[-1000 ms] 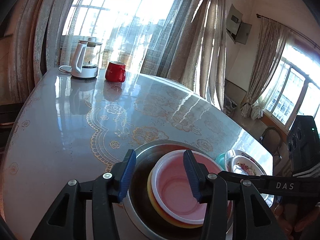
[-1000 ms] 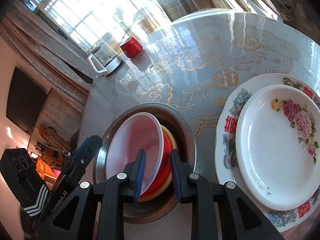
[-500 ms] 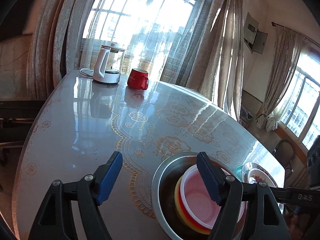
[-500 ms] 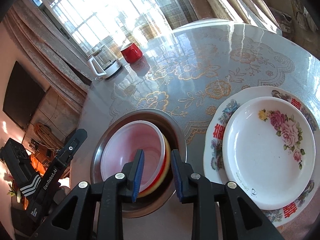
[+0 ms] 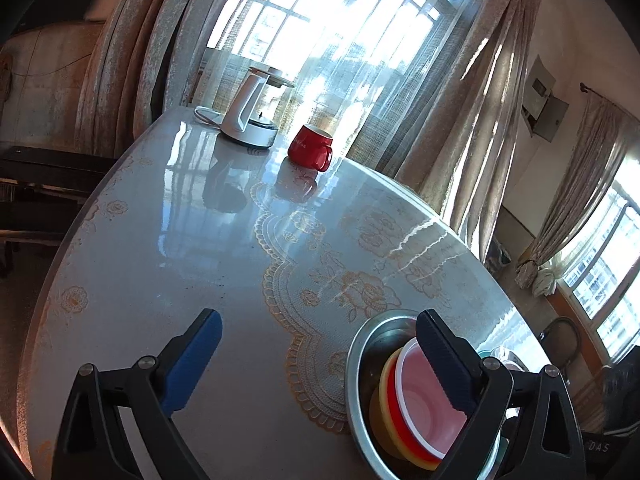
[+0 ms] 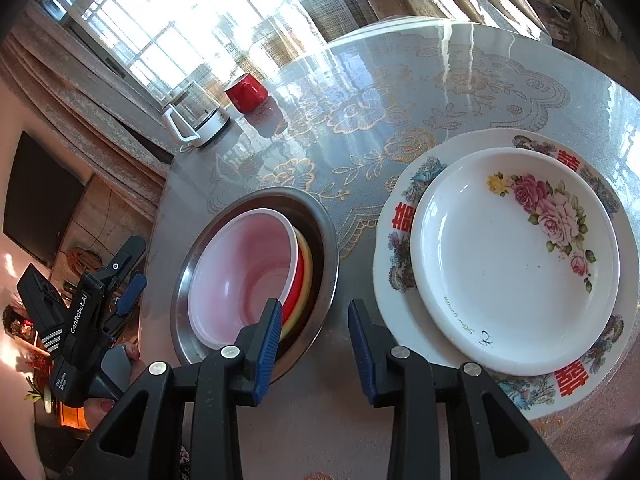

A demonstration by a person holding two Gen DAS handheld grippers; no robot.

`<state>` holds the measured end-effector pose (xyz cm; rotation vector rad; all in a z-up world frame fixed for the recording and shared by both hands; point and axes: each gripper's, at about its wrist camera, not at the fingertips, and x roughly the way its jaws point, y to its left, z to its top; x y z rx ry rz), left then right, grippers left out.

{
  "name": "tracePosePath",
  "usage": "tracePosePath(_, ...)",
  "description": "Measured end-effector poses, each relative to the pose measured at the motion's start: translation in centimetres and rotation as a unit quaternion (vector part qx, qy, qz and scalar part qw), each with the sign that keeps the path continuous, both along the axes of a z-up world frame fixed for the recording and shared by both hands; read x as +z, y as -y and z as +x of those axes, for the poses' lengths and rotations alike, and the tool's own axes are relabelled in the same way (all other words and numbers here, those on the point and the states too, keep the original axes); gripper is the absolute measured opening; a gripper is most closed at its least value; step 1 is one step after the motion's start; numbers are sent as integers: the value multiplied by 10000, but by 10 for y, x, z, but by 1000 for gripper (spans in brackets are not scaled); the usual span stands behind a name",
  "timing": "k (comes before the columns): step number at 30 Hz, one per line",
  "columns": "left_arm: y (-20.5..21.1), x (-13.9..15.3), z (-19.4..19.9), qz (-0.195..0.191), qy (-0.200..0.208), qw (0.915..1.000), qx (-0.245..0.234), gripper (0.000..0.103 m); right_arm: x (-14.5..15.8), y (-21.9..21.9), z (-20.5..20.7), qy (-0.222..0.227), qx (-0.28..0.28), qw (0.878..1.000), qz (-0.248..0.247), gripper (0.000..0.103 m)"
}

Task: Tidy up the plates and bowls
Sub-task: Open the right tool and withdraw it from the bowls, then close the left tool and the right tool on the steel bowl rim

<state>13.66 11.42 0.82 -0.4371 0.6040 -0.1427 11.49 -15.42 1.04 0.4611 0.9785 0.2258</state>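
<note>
The left wrist view looks low across the counter (image 5: 168, 264) toward the window, with the steel bowl (image 5: 362, 344) close at its 5 o'clock. The right wrist view tilts down more steeply, with that bowl (image 6: 326, 240) at 9 o'clock and the plates (image 6: 516, 256) at 3 o'clock. Both share the bowl, the red mug (image 5: 310, 148) and the kettle (image 5: 250, 114).

Round bench (image 5: 168, 264) before me, glossy floral cover; sunlit barred window (image 5: 328, 20) behind sheer and heavy curtains (image 5: 444, 128); second window (image 5: 604, 272) right; wall cabinet (image 5: 546, 108).
</note>
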Motion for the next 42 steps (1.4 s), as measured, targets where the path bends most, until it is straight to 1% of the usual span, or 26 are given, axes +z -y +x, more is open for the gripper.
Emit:
tracePosePath(3,-4,-2,-11,46,-70,10000,6,98,-3,-3,1,-93,25,9999,-68,35)
tracePosePath(5,-7,-3,-15,-78,-153,9998,-104,96,-5,-5,2,-143,25,9998,-97,35)
tracePosePath(7,-5,-5,-18,-193,-281,9991,-247,89,-8,-6,3,-174,6,9997,-169,35)
tracePosePath(9,-2,-6,-19,-234,-419,9983,-336,81,-10,-6,3,-184,-17,9997,-133,35)
tracePosePath(12,3,-9,-19,-302,-615,9964,-506,72,-12,-9,4,-205,32,9997,-126,35)
tracePosePath(14,8,-10,-19,-265,-715,9953,-602,67,-13,-11,4,-223,53,9997,-120,35)
tracePosePath(17,17,-11,-21,-201,-805,9937,-747,66,-15,-13,5,-272,94,9995,-130,35)
tracePosePath(19,22,-10,-20,-86,-830,9932,-810,65,-16,-15,7,-297,103,9994,-133,35)
tracePosePath(22,27,-11,-19,17,-918,9915,-919,55,-17,-16,10,-323,130,9993,-107,35)
tracePosePath(23,28,-11,-18,33,-956,9908,-953,49,-17,-16,10,-330,138,9993,-126,35)
tracePosePath(25,30,-13,-18,93,-1010,9902,-964,46,-17,-17,11,-343,138,9992,-118,35)
tracePosePath(27,31,-15,-17,166,-1073,9895,-955,40,-18,-18,12,-338,150,9993,-113,35)
tracePosePath(29,32,-18,-16,206,-1136,9884,-986,37,-18,-18,13,-312,167,9993,-140,35)
tracePosePath(31,32,-20,-15,226,-1141,9880,-1019,37,-18,-19,14,-269,190,9993,-172,35)
tracePosePath(33,34,-19,-16,257,-1138,9875,-1063,33,-18,-20,16,-258,193,9994,-149,35)
tracePosePath(38,39,-17,-18,461,-1060,9877,-1048,32,-18,-21,19,-250,214,9993,-153,35)
tracePosePath(42,37,-18,-18,389,-1103,9879,-1014,32,-17,-21,21,-213,224,9993,-224,35)
